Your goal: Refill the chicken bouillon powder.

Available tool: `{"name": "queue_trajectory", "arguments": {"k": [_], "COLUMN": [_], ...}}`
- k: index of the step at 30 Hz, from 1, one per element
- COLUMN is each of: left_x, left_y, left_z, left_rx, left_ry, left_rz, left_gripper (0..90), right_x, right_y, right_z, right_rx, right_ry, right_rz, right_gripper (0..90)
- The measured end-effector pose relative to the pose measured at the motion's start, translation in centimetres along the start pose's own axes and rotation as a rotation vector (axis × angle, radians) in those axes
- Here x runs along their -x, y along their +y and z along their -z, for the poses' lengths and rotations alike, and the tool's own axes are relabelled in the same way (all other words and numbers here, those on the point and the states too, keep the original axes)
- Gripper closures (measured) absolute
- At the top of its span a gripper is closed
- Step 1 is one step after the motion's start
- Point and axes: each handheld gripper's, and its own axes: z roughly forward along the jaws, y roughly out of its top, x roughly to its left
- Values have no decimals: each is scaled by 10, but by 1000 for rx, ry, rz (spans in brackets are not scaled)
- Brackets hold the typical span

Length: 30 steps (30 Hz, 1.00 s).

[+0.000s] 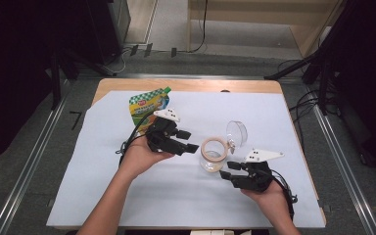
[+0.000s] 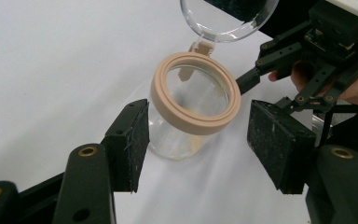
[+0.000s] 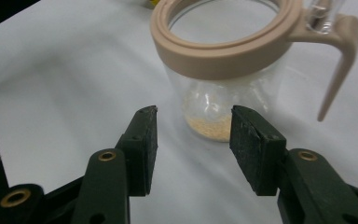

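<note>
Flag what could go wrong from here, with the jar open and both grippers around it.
1. The jar stands unheld between the open left gripper and right gripper; a nudge from either could tip it and spill the granules at its bottom.
2. The clear lid hangs open on its hinge, leaning to one side, so the jar may be top-heavy that way.
3. The right gripper sits close to the clasp and might snag it.

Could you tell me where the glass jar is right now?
In the high view, the glass jar stands mid-table between the left tool and right tool.
</note>
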Motion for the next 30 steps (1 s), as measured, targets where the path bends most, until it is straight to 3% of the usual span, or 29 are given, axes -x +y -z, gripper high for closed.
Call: {"name": "queue_trajectory", "arguments": {"k": [15, 17, 30], "left_x": [-19, -22, -31], "left_y": [-17, -19, -31], "left_z": [32, 35, 61], "left_rx": [21, 17, 30], "left_ry": [51, 40, 105], "left_rz": [75, 114, 107], "left_gripper": [410, 411, 422], "right_x": [-17, -19, -30], "right_y": [1, 1, 4], "right_z": [-15, -17, -28], "right_rx": [-35, -36, -53], "right_ry": [66, 71, 108], "right_rz": [44, 49, 92], "right_gripper": [511, 508, 501]}}
